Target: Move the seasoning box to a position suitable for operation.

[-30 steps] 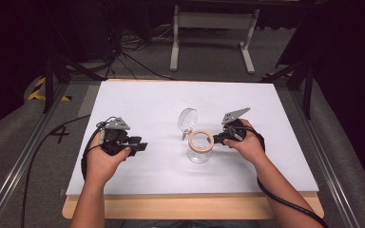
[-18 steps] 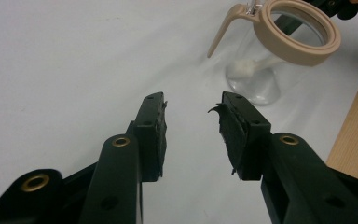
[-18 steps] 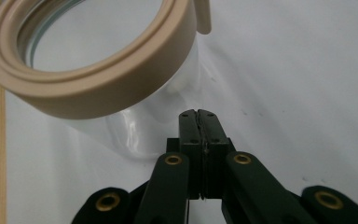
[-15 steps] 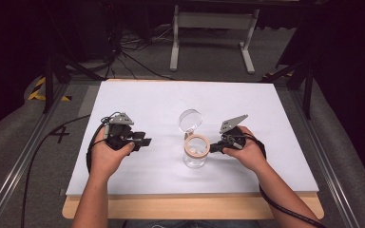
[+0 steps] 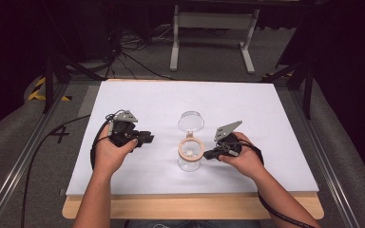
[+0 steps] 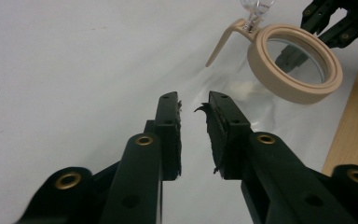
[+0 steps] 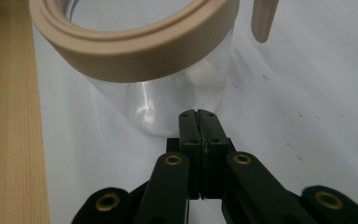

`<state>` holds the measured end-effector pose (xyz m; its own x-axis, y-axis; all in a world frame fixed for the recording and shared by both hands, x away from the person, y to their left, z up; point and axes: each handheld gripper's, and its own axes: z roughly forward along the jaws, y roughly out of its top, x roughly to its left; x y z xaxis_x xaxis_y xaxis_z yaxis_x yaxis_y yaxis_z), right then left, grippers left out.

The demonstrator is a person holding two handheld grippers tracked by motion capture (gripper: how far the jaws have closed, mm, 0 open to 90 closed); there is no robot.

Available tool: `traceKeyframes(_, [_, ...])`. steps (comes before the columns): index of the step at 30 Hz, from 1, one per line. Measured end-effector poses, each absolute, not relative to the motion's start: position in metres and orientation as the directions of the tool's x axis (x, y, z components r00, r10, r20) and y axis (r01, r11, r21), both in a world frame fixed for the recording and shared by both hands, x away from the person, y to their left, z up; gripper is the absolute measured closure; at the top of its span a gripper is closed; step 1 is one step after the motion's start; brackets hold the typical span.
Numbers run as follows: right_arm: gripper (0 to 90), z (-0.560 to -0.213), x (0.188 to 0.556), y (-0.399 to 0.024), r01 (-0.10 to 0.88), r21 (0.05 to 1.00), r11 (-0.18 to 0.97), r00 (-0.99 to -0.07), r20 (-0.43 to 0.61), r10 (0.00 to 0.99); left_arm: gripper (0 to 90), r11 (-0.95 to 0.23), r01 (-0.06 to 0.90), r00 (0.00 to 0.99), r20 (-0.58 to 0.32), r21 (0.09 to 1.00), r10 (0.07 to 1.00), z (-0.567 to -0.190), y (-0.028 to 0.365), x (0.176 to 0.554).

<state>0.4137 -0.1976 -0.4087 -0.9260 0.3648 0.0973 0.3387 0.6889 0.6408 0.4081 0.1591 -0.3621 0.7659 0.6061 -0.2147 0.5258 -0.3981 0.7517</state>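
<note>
We look down on a white rectangular surface [image 5: 161, 102] with a pale wooden front edge, set on a grey floor with black cables and a white metal stand behind it.

Near the middle of the surface stands a clear glass jar with a tan ring-shaped rim [image 5: 190, 153]. Its clear round hinged lid [image 5: 191, 121] is swung open and sits just behind the jar's mouth. In the left tool view, a tan clasp arm [image 6: 223, 42] sticks out from the rim.

To the left of the jar, well apart from it, we see the left tool [image 5: 146, 138], held in a hand [image 5: 110, 154] low over the surface. Its two black jaws point toward the jar with a narrow gap between them and nothing in the gap.

Just to the right of the jar is the right tool [image 5: 208, 154], held in the other hand [image 5: 244, 158]. In its own view the right tool's jaws are pressed together, gripping nothing, with their tips just beside the jar's glass wall, below the rim. We cannot tell whether they touch the glass.
</note>
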Motion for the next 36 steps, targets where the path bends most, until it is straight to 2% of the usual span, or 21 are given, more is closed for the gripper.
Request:
traceKeyframes(10, [90.0,-0.408,0.407,-0.193,0.329,0.645,0.690,-0.934,0.111,0.341,78.7,-0.414,0.511,0.779,-0.203,0.753,0.593,-0.362,0.152,0.412])
traceKeyframes(14, [90.0,-0.401,0.405,-0.206,0.350,0.659,0.666,-0.917,0.096,0.387,81.3,-0.414,0.500,0.793,-0.210,0.761,0.572,-0.359,0.144,0.418])
traceKeyframes(22, [90.0,-0.387,0.395,-0.219,0.374,0.706,0.602,-0.902,0.126,0.413,86.8,-0.402,0.462,0.805,-0.184,0.791,0.565,-0.350,0.130,0.432])
traceKeyframes(30, [90.0,-0.376,0.380,-0.214,0.357,0.744,0.565,-0.906,0.129,0.402,84.1,-0.374,0.413,0.825,-0.168,0.830,0.539,-0.339,0.112,0.449])
traceKeyframes(36, [90.0,-0.370,0.377,-0.209,0.354,0.752,0.556,-0.908,0.132,0.399,85.3,-0.347,0.385,0.844,-0.173,0.855,0.508,-0.334,0.099,0.453])
